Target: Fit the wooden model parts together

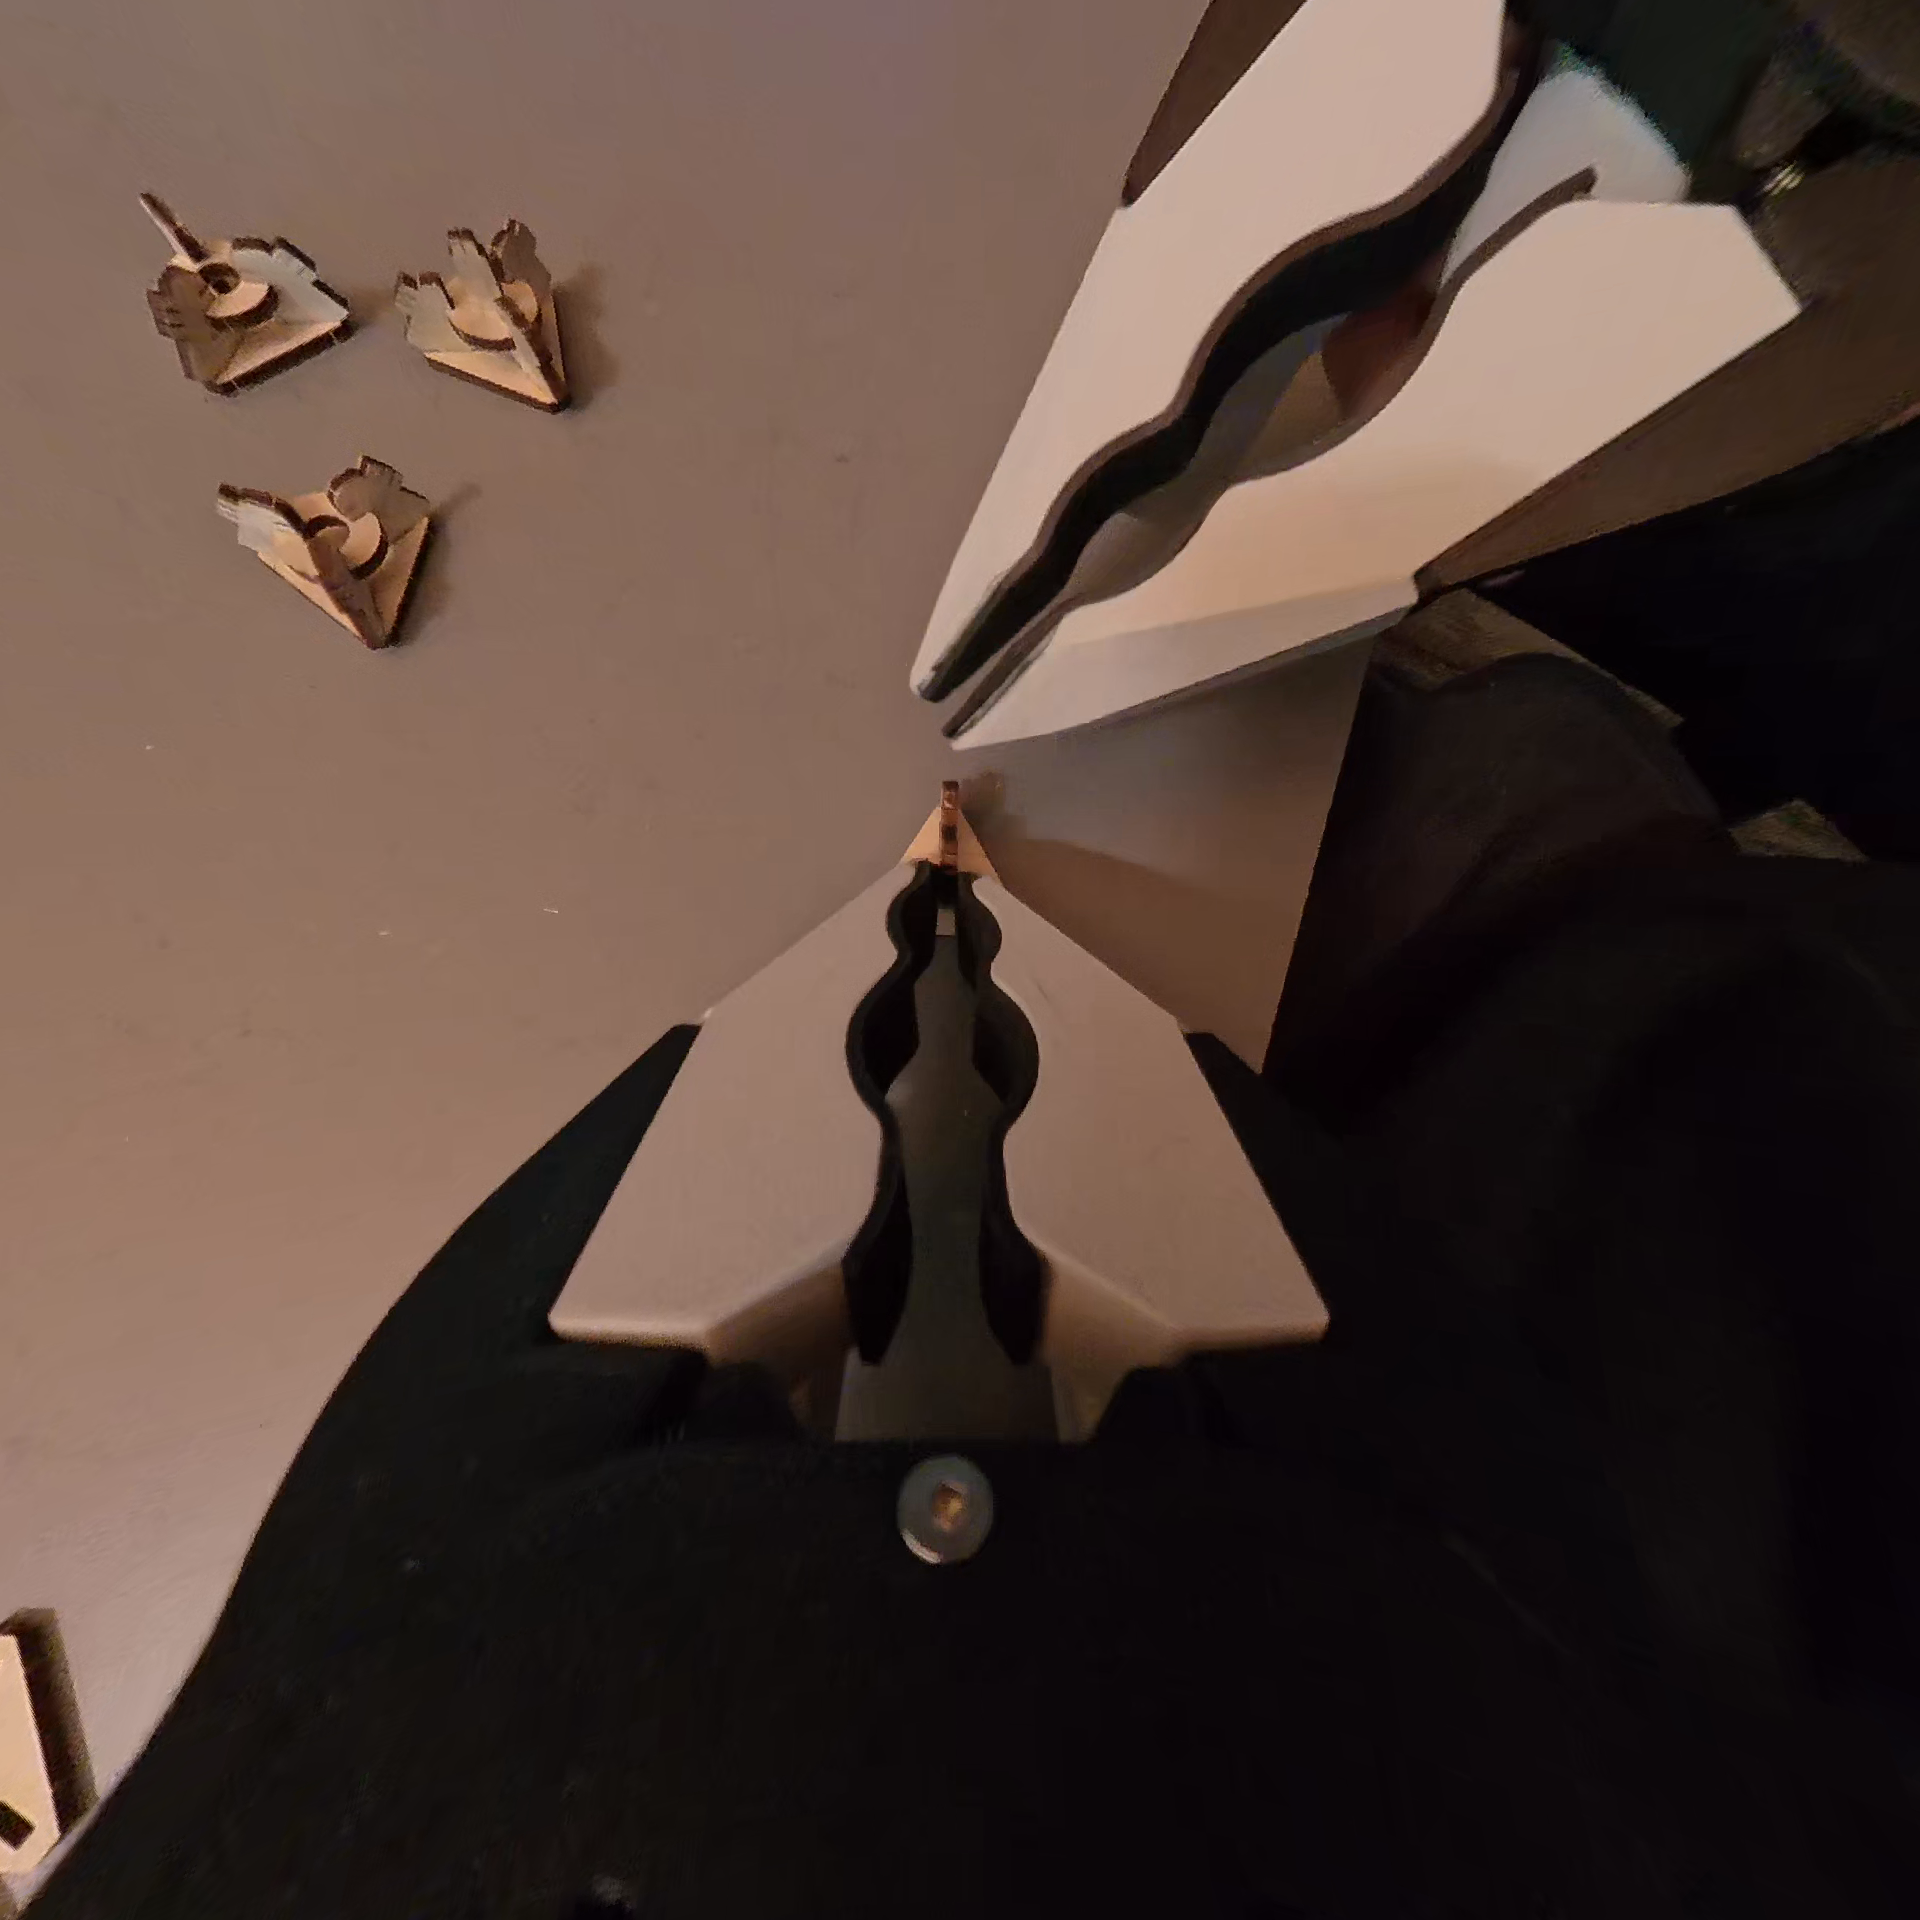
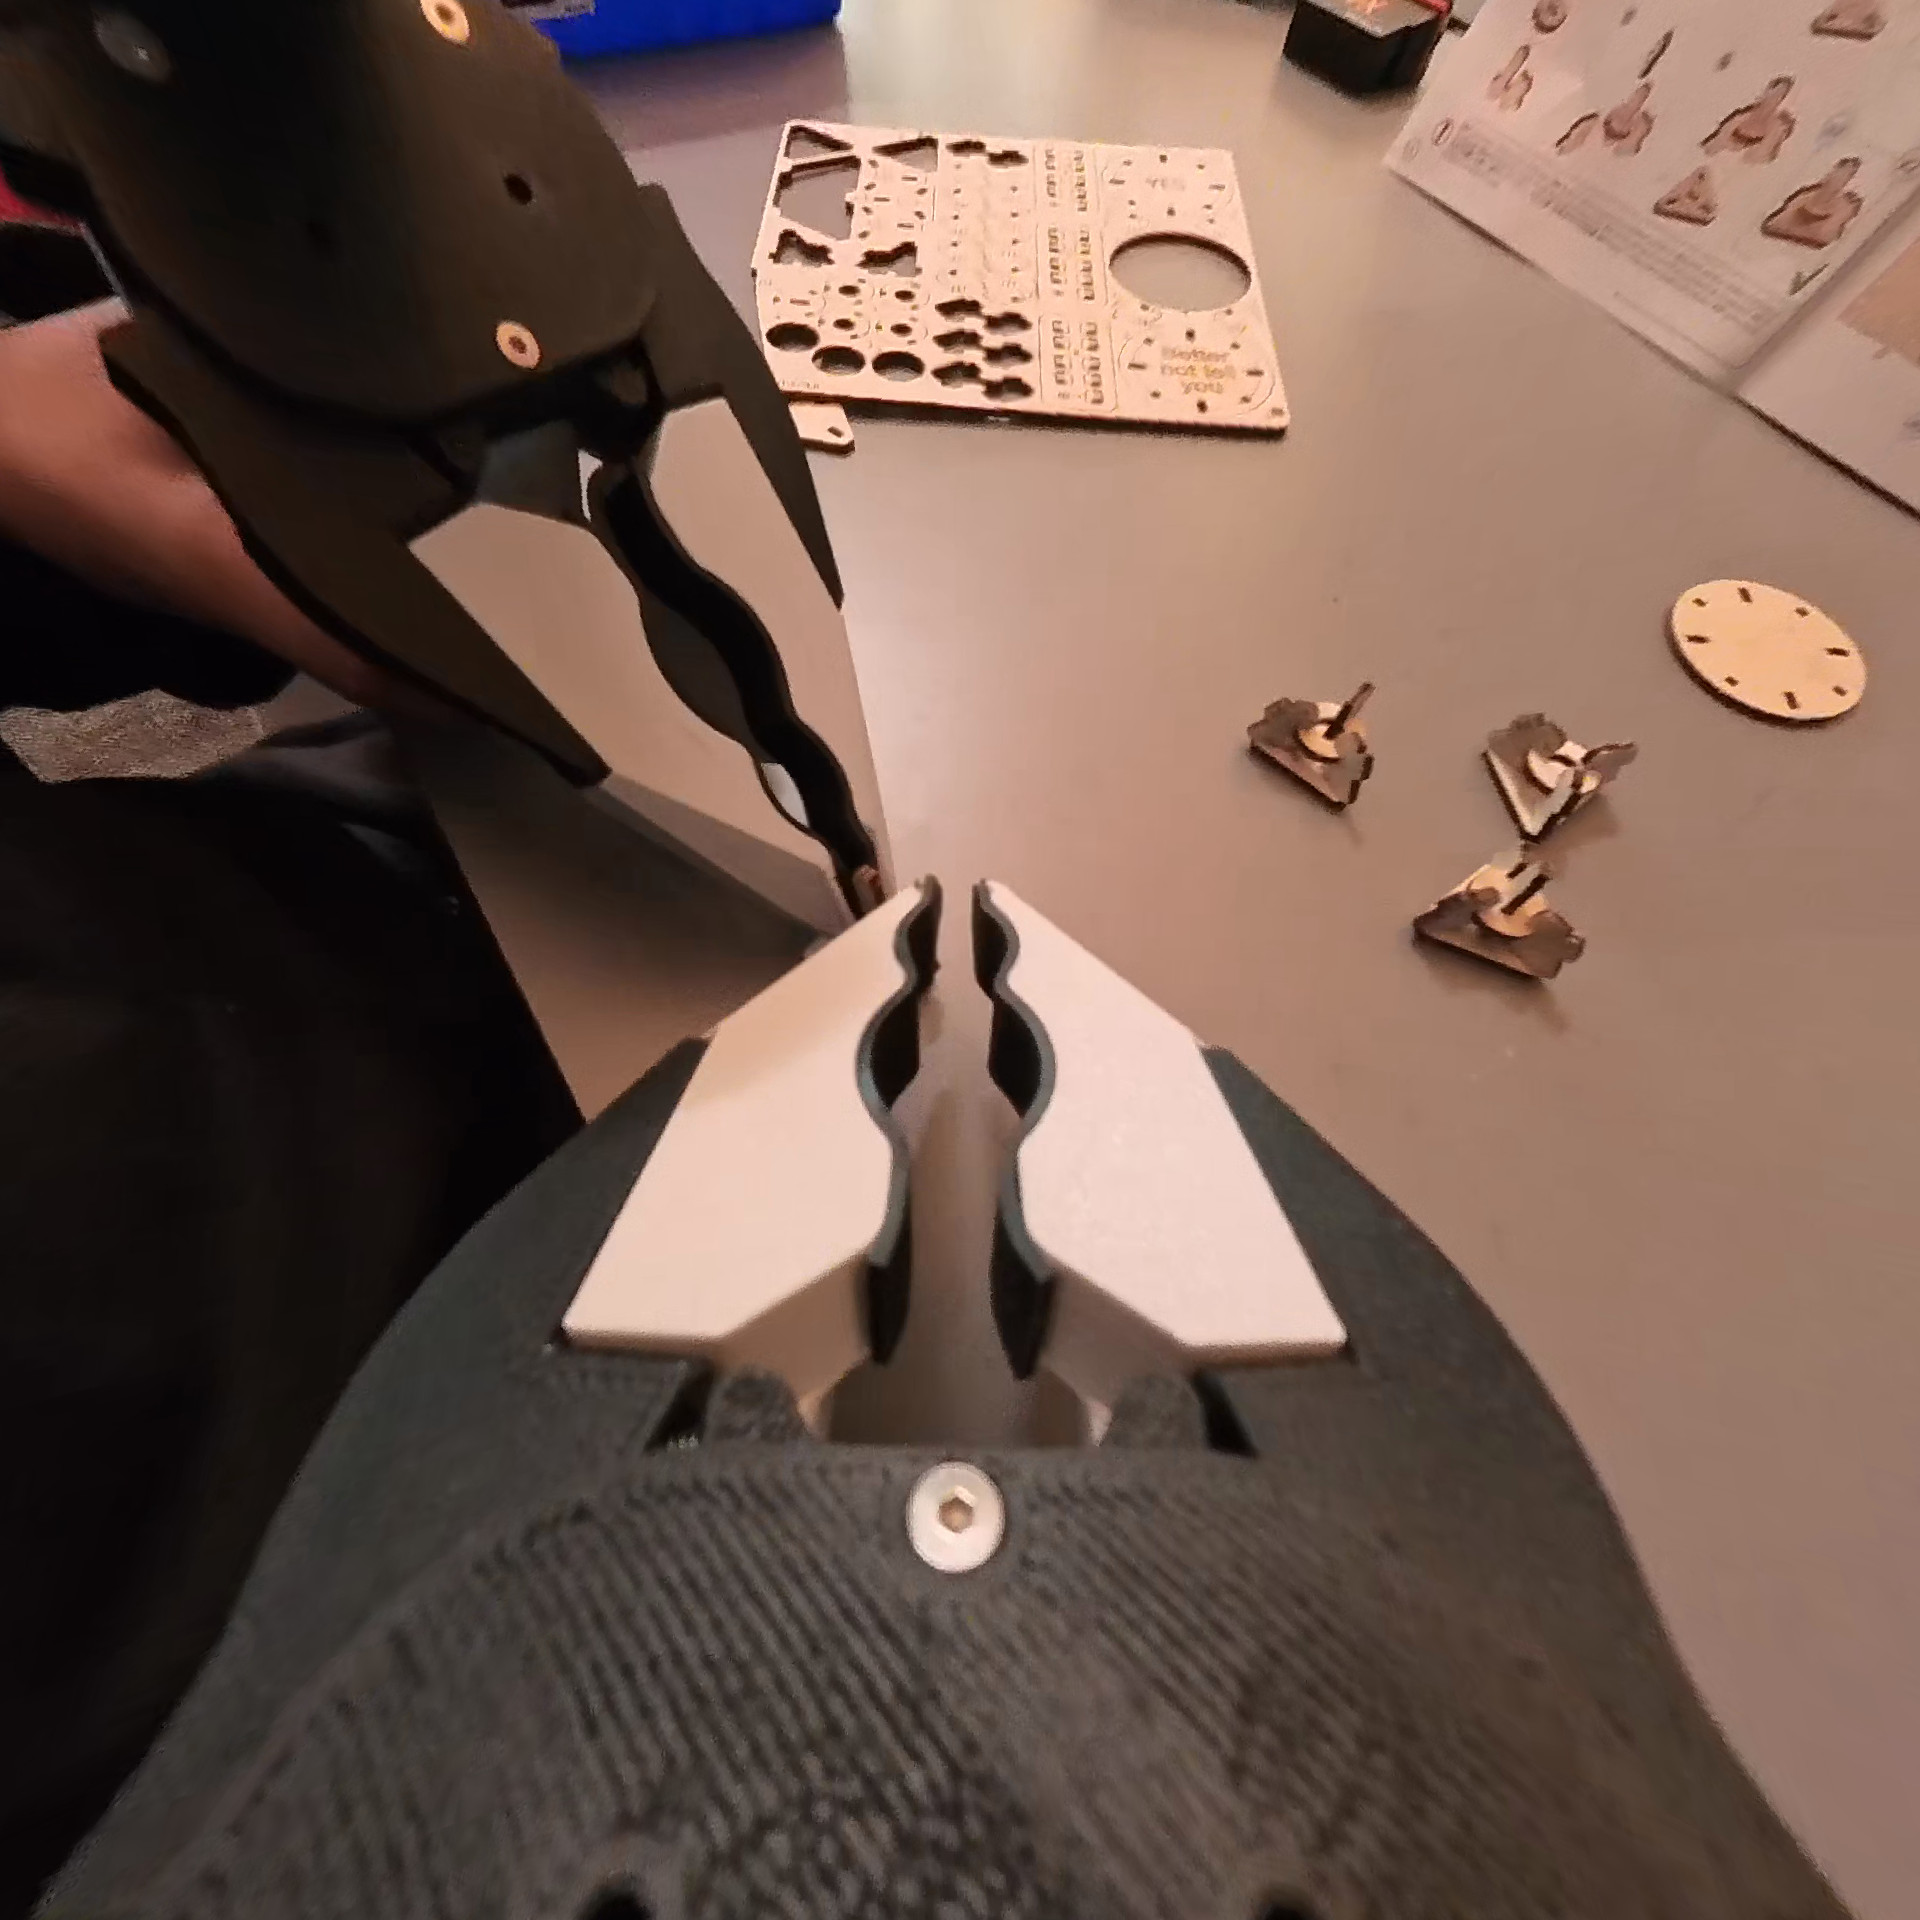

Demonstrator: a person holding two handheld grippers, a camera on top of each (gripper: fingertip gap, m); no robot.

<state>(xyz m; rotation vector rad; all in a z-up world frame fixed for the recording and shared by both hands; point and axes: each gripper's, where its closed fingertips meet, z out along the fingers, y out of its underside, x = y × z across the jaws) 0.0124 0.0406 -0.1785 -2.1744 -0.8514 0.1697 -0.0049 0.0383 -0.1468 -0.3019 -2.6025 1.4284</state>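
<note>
The left gripper [image 1: 948, 883] pinches a tiny, thin wooden piece [image 1: 948, 831] by its flat sides, just above the grey table [image 1: 623, 935]; it looks light and easy to snap, while the right gripper [image 2: 951, 894], just beside it, is open a crack and empty.

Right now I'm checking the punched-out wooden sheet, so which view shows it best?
The right wrist view: the wooden sheet lies flat on the grey table, its cutouts in plain sight. The left wrist view does not show it at all.
</note>
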